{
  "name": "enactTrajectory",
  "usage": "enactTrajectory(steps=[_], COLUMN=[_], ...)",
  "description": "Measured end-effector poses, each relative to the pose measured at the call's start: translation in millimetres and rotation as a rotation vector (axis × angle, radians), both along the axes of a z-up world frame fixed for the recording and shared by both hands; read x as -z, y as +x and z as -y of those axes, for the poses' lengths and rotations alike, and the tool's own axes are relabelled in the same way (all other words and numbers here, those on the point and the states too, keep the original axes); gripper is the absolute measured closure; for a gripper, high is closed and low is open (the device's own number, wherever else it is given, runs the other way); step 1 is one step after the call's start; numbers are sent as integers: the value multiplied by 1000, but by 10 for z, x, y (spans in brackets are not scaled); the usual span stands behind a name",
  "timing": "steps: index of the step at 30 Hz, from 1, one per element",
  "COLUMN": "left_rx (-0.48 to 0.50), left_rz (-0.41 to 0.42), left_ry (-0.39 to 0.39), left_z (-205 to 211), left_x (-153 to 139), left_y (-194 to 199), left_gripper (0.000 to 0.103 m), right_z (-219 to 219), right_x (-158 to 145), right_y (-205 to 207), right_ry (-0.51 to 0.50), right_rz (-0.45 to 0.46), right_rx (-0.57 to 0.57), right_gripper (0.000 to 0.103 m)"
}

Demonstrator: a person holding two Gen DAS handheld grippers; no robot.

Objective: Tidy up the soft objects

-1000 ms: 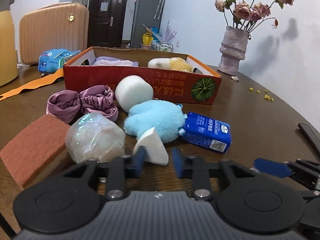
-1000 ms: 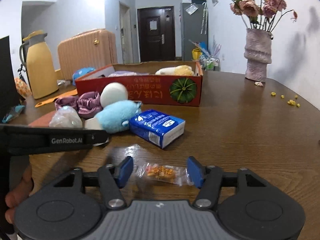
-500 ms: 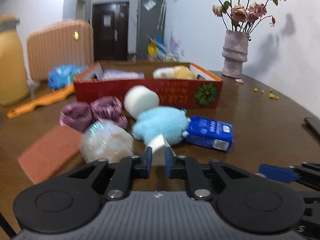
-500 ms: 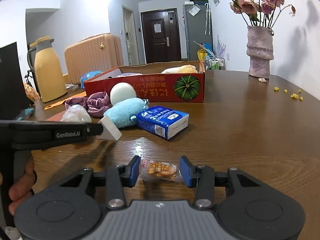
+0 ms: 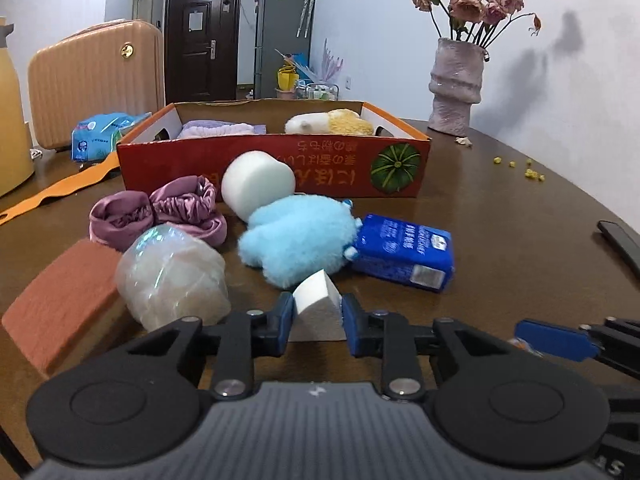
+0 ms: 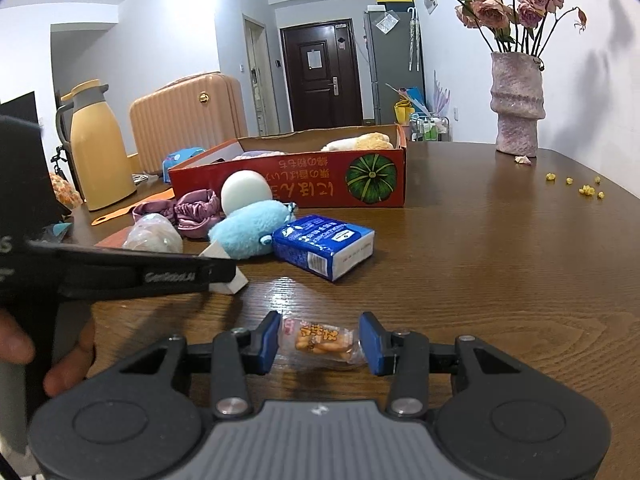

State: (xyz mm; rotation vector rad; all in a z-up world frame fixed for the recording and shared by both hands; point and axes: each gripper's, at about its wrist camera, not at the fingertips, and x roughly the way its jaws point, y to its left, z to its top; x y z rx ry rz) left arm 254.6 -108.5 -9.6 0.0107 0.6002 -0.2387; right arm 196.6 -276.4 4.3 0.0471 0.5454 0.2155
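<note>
Left hand-held gripper [image 5: 316, 322] clamped on a white wedge sponge [image 5: 318, 312], blue pads pressing both its sides; whether the wedge's base touches the brown wooden bench [image 5: 520, 248] cannot be told. Right hand-held gripper [image 6: 320, 344] has its pads against the two ends of a clear snack packet [image 6: 320, 340] with orange pieces inside, packet low over the bench near the front edge, looks gripped. Right view also shows the left hand-held gripper from the side, a hand [image 6: 68, 360] on its handle. Loose soft things cluster just behind the wedge: fluffy light blue plush [image 5: 298, 236], white foam cylinder [image 5: 256, 184] behind it and leaning at the box front, purple satin scrunchie [image 5: 160, 214] to the left, clear-wrapped pale bundle [image 5: 172, 276] in front of the scrunchie, terracotta sponge block [image 5: 60, 296] at far left touching the bundle. Blue tissue pack [image 5: 404, 252] lies just right of the plush, touching it. Red cardboard box [image 5: 272, 160] with a pumpkin print sits further back, open top, holding a lilac cloth [image 5: 218, 128] on the left side and a white-and-yellow plush [image 5: 330, 122] on the right. Beyond: pink vase [image 5: 456, 88] with dried roses, yellow crumbs [image 5: 528, 172] on the bench at right, peach suitcase [image 5: 96, 80], yellow thermos jug [image 6: 100, 148], orange strip [image 5: 60, 192], blue wipes pack [image 5: 104, 136].
</note>
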Motion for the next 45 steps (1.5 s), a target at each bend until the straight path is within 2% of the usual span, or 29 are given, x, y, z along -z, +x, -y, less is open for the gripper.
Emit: enactTrajectory(steps=[4,7,9,12,15,18,20,22,25,27,29,30,32,36,38,41,45], left_rx=[22,54,64,30,28,16,15,23,113,97,74,68,70,43,24,6,-22], left_rz=[18,99,132,171,121,11,-69,-124,-111,-122,-154,-151,-137,-116,-95,-65,-38], left_ry=[-34,-102,-129,-99,-94,-140,-166,-189,-141,-158,-182,-183,-186,-192,-171,-136,-72], left_z=[-92,-303,-476,-693,-814,-869,-834,-748,-483,-424,-428,-445,-505,-697,-802,-944,-1145], left_x=[-190,-548,-786,-1053,-1186,-1192,-1130,-1031,-902,-797,-695,-670,-666,-779,-890,-1057,-1257], left_y=[-179,-269,-143,348,1023,1749,2184,2450,2670,2878,3070,3116,3134,3069,2981,2797,2390], left_gripper=[76,76,76,75,75,75,75,75,72,66,53,52,41,37,35,30,29], right_z=[16,51,72,54,2,-60,-153,-259,-440,-533,-563,-569,-562,-457,-376,-228,-43], right_x=[-30,-152,-284,-568,-893,-1089,-1095,-1025,-956,-916,-888,-875,-885,-944,-1023,-1177,-1417], right_y=[-13,35,147,511,1161,2018,2637,3215,3771,4041,4218,4269,4300,4164,4092,3861,3366], right_ry=[-5,11,35,36,33,149,185,198,199,192,169,163,158,145,135,103,28], right_rz=[9,29,46,95,146,70,-5,-84,-149,-154,-152,-153,-142,-108,-105,-95,-68], right_rx=[2,-8,-43,-106,-162,-199,-201,-172,-159,-144,-108,-99,-100,-90,-75,-74,-73], right_gripper=[61,61,61,61,61,61,61,61,60,52,41,39,39,39,39,39,36])
